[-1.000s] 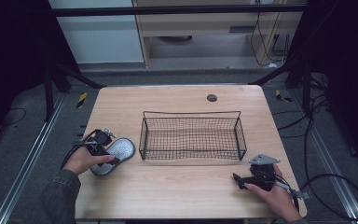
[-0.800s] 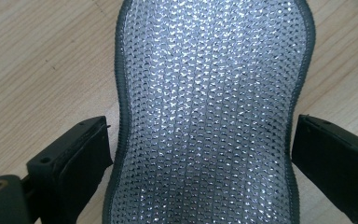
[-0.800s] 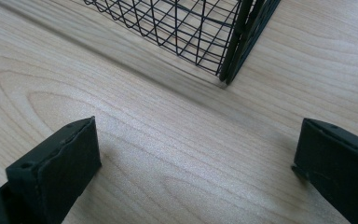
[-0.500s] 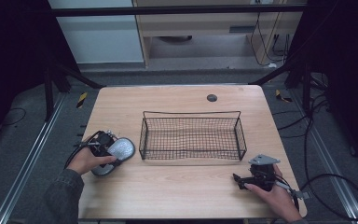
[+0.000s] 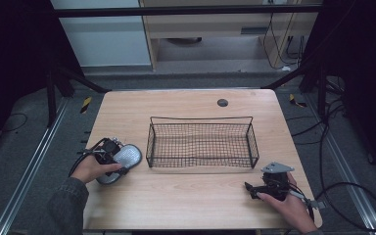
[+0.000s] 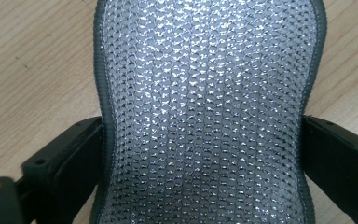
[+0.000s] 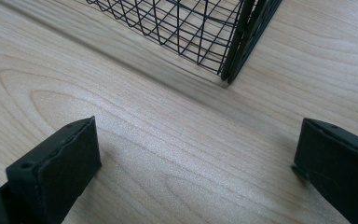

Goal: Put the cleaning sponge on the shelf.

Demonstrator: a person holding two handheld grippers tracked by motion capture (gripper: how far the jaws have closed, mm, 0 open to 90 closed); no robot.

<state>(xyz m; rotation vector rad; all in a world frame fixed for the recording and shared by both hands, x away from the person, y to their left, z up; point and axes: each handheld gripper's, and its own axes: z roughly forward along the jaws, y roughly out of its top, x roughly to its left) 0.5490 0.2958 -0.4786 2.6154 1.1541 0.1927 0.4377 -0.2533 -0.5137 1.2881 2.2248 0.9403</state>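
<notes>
Two black jaws of the left gripper (image 6: pixel 200 172) stand on either side of the silver mesh scrubber pad (image 6: pixel 205 112), at its narrowed waist, each jaw meeting the pad's dark stitched edge. They have just been closing a little, with the pad between them, and they look clamped on it. The pad runs straight ahead of the claw, flat on the wooden table (image 6: pixel 32 60), its far end wider than the gripped part.

From the high view, the left gripper (image 5: pixel 108 155) sits in the person's left hand (image 5: pixel 92 169) near the table's left edge, and the scrubber pad (image 5: pixel 123 160) lies partly under it. Just beyond the pad's far end, to the claw's right, stands the black wire basket (image 5: pixel 200 142), close but not touching. Nothing lies between pad and basket.

Well apart, on the other side of the basket, the right gripper (image 5: pixel 252 188) rests low by the table in the right hand (image 5: pixel 286 205). Its own view shows what the high view cannot: the right gripper (image 7: pixel 193 163) has its jaws wide apart over bare wood, with a corner of the basket (image 7: pixel 233 42) ahead. The left gripper view alone shows the pad's glittering weave.
</notes>
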